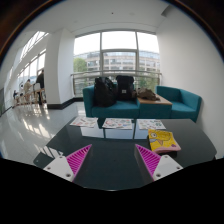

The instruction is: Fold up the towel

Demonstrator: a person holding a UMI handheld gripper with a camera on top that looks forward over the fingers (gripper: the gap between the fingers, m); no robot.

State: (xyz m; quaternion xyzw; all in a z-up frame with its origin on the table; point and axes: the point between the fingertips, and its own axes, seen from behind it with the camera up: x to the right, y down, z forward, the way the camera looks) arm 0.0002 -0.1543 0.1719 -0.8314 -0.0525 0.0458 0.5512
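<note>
Towel: position cannot be told from this view; no surface seen here identifiable as it.

Claw (113,166): released, fingers spread wide apart, gripping nothing. Left pad (76,157) and right pad (151,160) both pink, both hanging over the near edge of the desk (110,148). Only bare dark desktop in the gap between them.

Desk: dark, glossy, reflecting the window light. Carrying printed matter beyond the fingers:
- yellow magazine (163,141), to the right, just ahead of the right pad, lying flat and slightly askew;
- white papers (118,124) in a row along the far edge, flat, set side by side, details too small to read.

Sofa (178,100): teal, directly behind the desk, facing the claw. Two black bags (114,89) upright on the left half of the seat, touching each other. Brown flat item (153,98) on the seat just right of the bags; kind not determinable.

Windows (118,52): large, behind the sofa, bright, buildings outside. A second run of glazing along the left wall.

Floor (35,125): pale, shiny, left of the desk.
</note>
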